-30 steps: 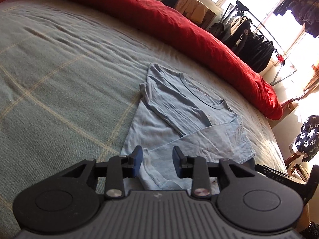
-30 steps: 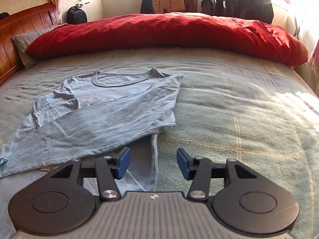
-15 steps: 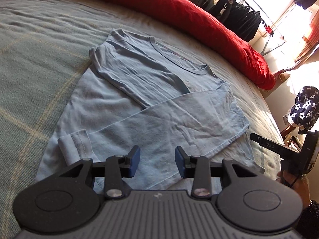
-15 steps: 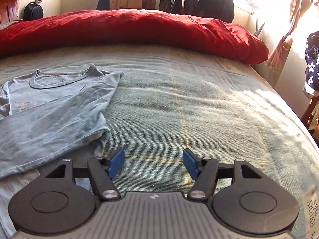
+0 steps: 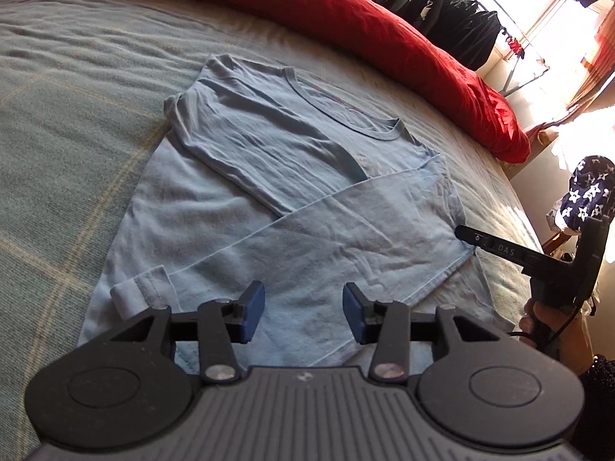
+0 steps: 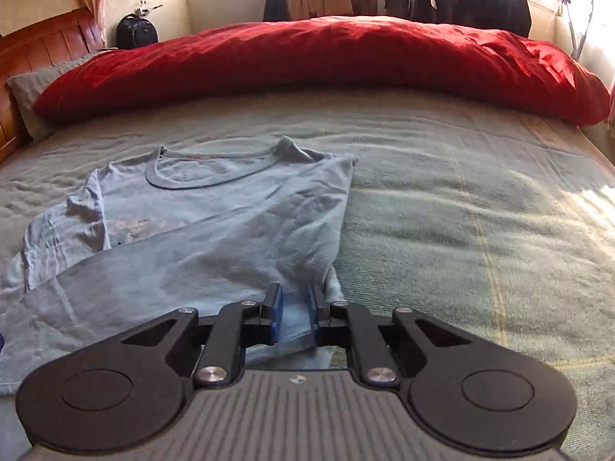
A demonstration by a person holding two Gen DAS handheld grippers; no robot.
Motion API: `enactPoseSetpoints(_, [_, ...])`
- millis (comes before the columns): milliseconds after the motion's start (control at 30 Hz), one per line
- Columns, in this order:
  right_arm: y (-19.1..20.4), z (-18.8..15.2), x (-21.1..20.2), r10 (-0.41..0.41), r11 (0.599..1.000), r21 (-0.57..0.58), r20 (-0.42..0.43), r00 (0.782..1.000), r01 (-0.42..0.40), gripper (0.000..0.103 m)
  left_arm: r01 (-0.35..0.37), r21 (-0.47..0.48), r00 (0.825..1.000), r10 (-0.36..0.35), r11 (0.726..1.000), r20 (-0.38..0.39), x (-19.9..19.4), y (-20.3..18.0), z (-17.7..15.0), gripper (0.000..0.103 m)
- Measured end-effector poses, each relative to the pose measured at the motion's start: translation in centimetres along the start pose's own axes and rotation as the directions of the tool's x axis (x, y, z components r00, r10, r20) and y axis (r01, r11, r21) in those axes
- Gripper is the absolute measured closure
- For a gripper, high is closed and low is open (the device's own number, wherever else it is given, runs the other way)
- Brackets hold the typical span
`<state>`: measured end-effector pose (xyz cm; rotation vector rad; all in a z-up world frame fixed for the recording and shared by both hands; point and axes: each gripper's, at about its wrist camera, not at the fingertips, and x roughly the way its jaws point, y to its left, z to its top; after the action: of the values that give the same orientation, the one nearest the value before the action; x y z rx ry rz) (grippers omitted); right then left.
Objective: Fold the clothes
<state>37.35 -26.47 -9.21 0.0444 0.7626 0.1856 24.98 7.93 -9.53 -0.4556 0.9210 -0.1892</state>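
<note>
So your left gripper has just been spreading a bit wider and has come in lower over the light blue long-sleeved cotton T-shirt. Nothing sits between its blue pads; they hang over the bottom part of the shirt, just beside the rolled sleeve cuff.

Over on the right, your right gripper was wide open half a second ago and has just been closing. Now it's pinching the shirt's lower right corner, with a strip of blue fabric between the pads.

That looks like one corner secured for the bottom-up fold, with the left side not yet grabbed.

The shirt lies flat on the grey-green checked woven bedspread, both sleeves folded across the chest.

Count:
- one shirt
- two grippers
- one long red duvet roll along the far side
- one wooden headboard
- one dark backpack
</note>
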Motion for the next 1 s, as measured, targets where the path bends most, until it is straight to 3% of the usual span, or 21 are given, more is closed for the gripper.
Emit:
enactPoseSetpoints(100, [-1.8,-0.2,-1.8,0.038,0.995,0.095,0.011,0.999,-0.039,0.103,0.006,0.020,0.999,-0.005,1.000,-0.036,-0.3,-0.2,1.2,0.059])
enactPoseSetpoints(167, [-1.5,0.2,-3.0,0.049,0.997,0.054,0.071,0.996,-0.053,0.096,0.017,0.058,0.999,-0.014,0.998,-0.052,-0.3,-1.5,2.5,0.059])
enactPoseSetpoints(300, [-1.0,1.2,-1.6,0.115,0.993,-0.039,0.062,0.991,-0.113,0.094,0.123,0.138,0.988,-0.108,0.983,-0.113,1.1,-6.0,5.7,0.056])
enactPoseSetpoints(367, [-1.3,0.8,0.1,0.026,0.998,-0.050,-0.001,1.000,-0.026,0.098,0.184,0.172,0.975,-0.157,0.968,-0.157,3.0,-9.3,7.6,0.055])
enactPoseSetpoints(400, [-1.9,0.6,0.1,0.021,1.000,-0.015,0.008,1.000,-0.021,0.103,0.196,0.184,0.973,-0.167,0.963,-0.160,4.0,-10.7,8.3,0.055])
enactPoseSetpoints(433, [-2.1,0.5,-0.6,0.009,1.000,0.016,0.024,1.000,-0.010,0.101,0.202,0.196,0.972,-0.172,0.959,-0.162,4.9,-11.7,8.9,0.055])
enactPoseSetpoints(500, [-2.2,0.4,-1.9,0.026,0.999,0.038,0.065,0.998,-0.029,0.088,0.233,0.226,0.962,-0.190,0.946,-0.196,7.8,-14.5,10.4,0.055])
enactPoseSetpoints(600, [-1.8,0.3,-1.9,0.109,0.994,0.021,0.066,0.992,-0.111,0.087,0.273,0.214,0.945,-0.220,0.938,-0.242,12.7,-17.7,12.1,0.055])
enactPoseSetpoints(667, [-1.6,0.3,-1.3,0.162,0.987,0.013,0.044,0.986,-0.163,0.087,0.263,0.174,0.940,-0.212,0.949,-0.267,16.1,-18.7,13.0,0.055])
enactPoseSetpoints(733, [-1.9,-0.2,-0.5,0.163,0.986,0.030,0.027,0.986,-0.163,0.087,0.245,0.153,0.936,-0.192,0.957,-0.295,19.6,-19.4,13.6,0.055])
enactPoseSetpoints(767, [-2.1,-0.5,-0.4,0.176,0.983,0.047,0.028,0.984,-0.177,0.087,0.218,0.157,0.941,-0.165,0.963,-0.294,21.0,-19.5,13.9,0.055])
enactPoseSetpoints(833, [-2.7,-0.8,-0.3,0.202,0.976,0.076,0.031,0.979,-0.204,0.086,0.229,0.108,0.937,-0.189,0.968,-0.294,23.1,-19.4,14.4,0.055])
enactPoseSetpoints(900, [-3.0,-1.0,-0.2,0.216,0.972,0.091,0.036,0.976,-0.218,0.086,0.250,0.066,0.934,-0.223,0.966,-0.278,24.8,-19.5,15.0,0.042])
enactPoseSetpoints(1000, [-3.1,-1.1,-0.2,0.226,0.969,0.091,0.043,0.973,-0.229,0.085,0.291,0.056,0.932,-0.269,0.955,-0.243,26.3,-20.9,15.8,0.043])
